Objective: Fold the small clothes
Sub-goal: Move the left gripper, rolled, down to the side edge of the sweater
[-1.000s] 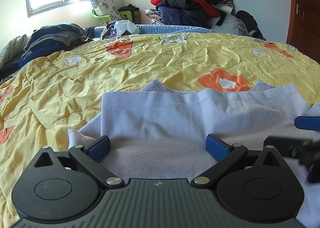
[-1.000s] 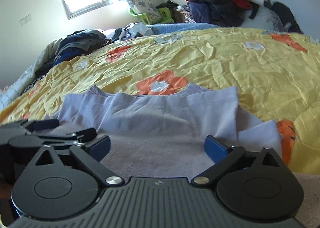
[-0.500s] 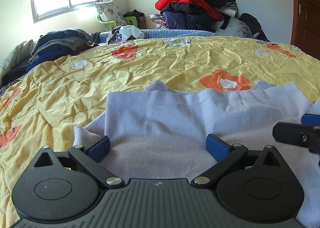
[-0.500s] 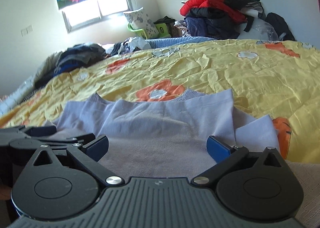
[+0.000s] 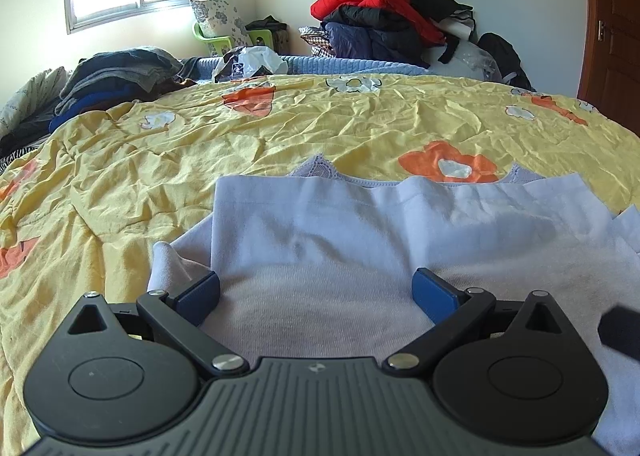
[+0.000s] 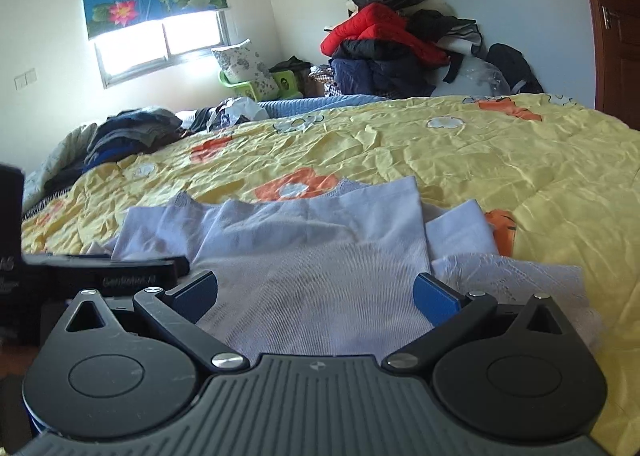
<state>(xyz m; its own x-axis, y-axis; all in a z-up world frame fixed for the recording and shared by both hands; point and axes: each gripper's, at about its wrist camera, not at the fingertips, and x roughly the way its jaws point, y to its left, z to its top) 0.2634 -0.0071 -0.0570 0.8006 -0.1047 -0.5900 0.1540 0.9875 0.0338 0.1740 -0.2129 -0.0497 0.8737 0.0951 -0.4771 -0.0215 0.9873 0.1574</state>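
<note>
- Garment: a pale lilac top lies on the bed, filling the lower centre of both views, with its lace-trimmed edge toward the upper part of the frame and a folded panel laid over its middle.
- Left gripper sits low over the near part of the cloth, jaws spread wide, blue pads at either side of the frame's lower middle with only flat fabric between them; it holds nothing.
- Right gripper is the same: jaws wide apart, nothing pinched, cloth lying loose under the gap.
- Both tools point straight along the garment toward the lace edge, so the cloth runs away from the jaws and its long axis lies across the frame, left to right.
- In the left view a loose flap stands up just beside the left pad; in the right view a side panel sticks out at the right, past the folded edge. Each gripper looks nearest to its own side piece.
- My guess is the next fold turns on those side edges being taken and brought inward.
- Room is ample: the yellow quilt is bare toward the top of the frame and to both sides; the clothes piles lie well apart at the far wall.
</note>
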